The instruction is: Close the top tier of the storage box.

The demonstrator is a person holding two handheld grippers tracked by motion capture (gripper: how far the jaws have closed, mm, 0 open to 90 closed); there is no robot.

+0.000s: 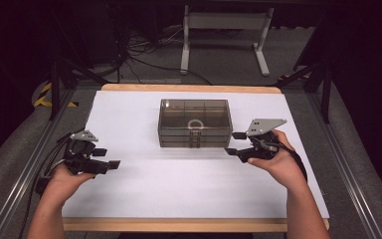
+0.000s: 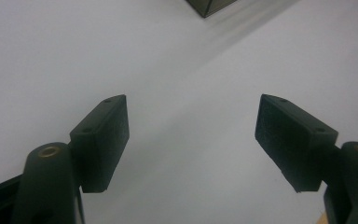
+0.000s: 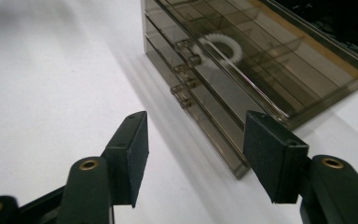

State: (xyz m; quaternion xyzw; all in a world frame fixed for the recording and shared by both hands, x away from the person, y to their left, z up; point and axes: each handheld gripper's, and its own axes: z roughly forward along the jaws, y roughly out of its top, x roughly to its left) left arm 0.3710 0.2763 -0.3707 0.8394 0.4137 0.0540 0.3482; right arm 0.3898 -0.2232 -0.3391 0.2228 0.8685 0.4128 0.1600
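Left gripper (image 1: 105, 158) jaws spread apart, empty, over white table sheet (image 1: 129, 189). Right gripper (image 1: 236, 143) jaws also apart, empty, just beside smoky clear drawer box (image 1: 194, 123) at table centre; white ring (image 3: 220, 48) inside box.

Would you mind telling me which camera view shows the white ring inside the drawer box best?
The right gripper view: the white ring appears large, its ridged edge visible through the smoky drawer box. The high view shows it small and dim. The left gripper view catches just a corner of the box.
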